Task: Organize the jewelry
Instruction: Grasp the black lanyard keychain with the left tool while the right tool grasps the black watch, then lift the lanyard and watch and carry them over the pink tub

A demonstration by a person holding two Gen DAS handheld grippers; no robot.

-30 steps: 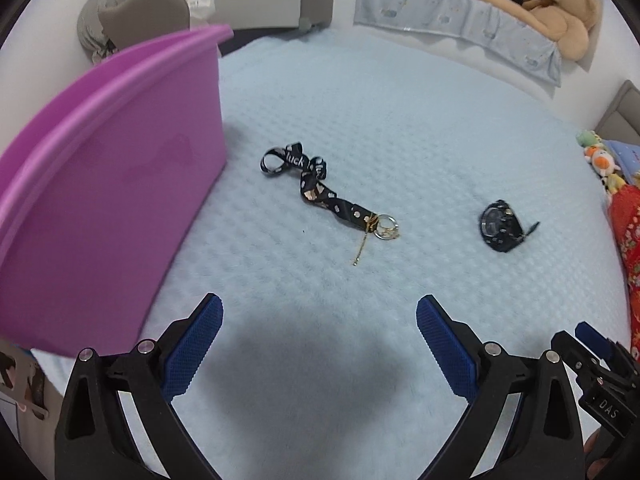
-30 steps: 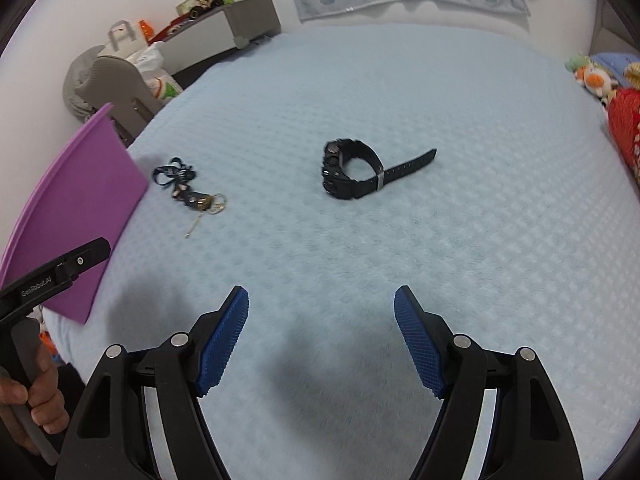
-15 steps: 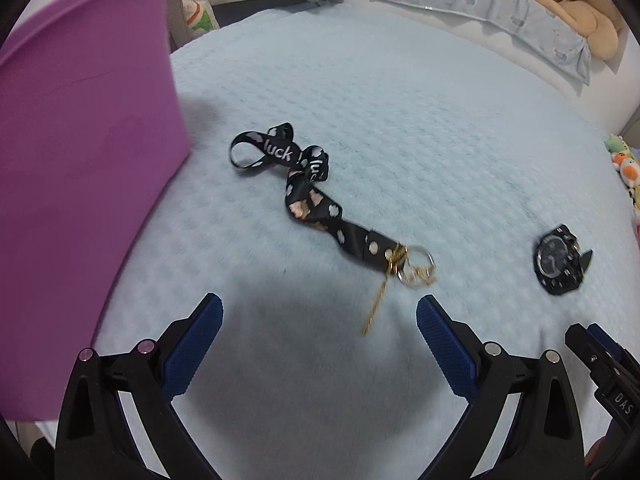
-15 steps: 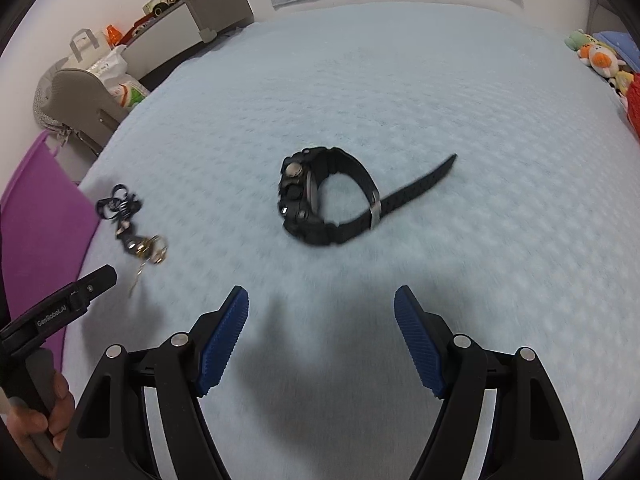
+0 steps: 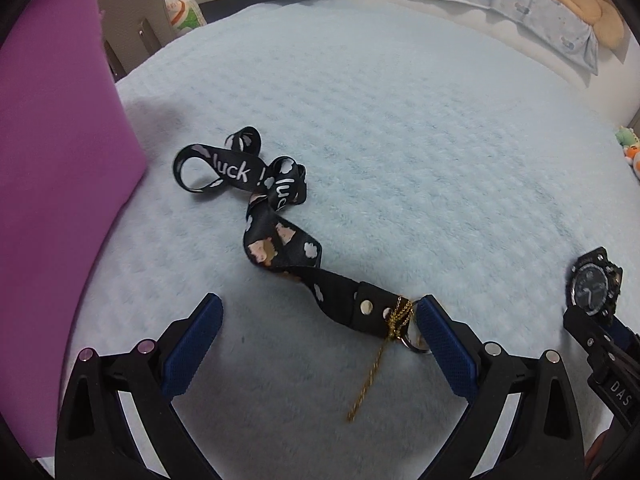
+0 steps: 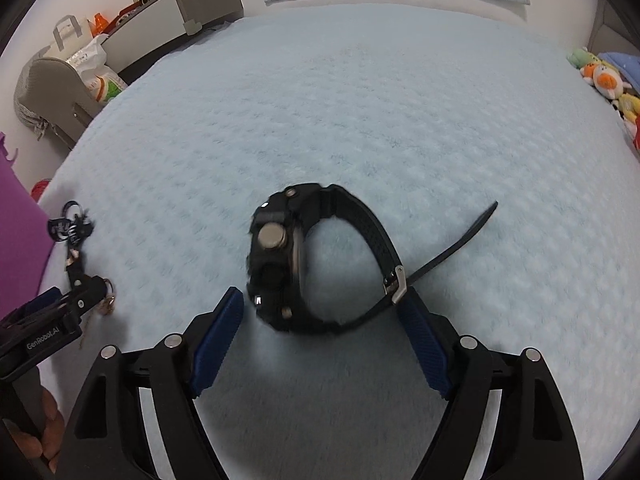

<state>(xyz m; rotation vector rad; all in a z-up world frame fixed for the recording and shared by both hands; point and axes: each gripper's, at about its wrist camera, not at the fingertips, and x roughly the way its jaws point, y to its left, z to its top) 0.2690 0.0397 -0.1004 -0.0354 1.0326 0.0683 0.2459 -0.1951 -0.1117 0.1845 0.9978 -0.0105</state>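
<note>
Black watch (image 6: 320,264) sits between the right gripper (image 6: 320,344)'s just-widened jaws; close squarely on its case. Left gripper (image 5: 316,348) jaws gape.

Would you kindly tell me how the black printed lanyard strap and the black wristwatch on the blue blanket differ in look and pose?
The black printed lanyard strap is flat ribbon with white lettering and clouds; the black wristwatch is chunky and plain. The strap lies twisted and strung out, while the watch rests on its side, band buckled into a loop. The strap ends in a gold chain and ring; the watch has a steel buckle. Both are black and lie on the light blue blanket.
</note>
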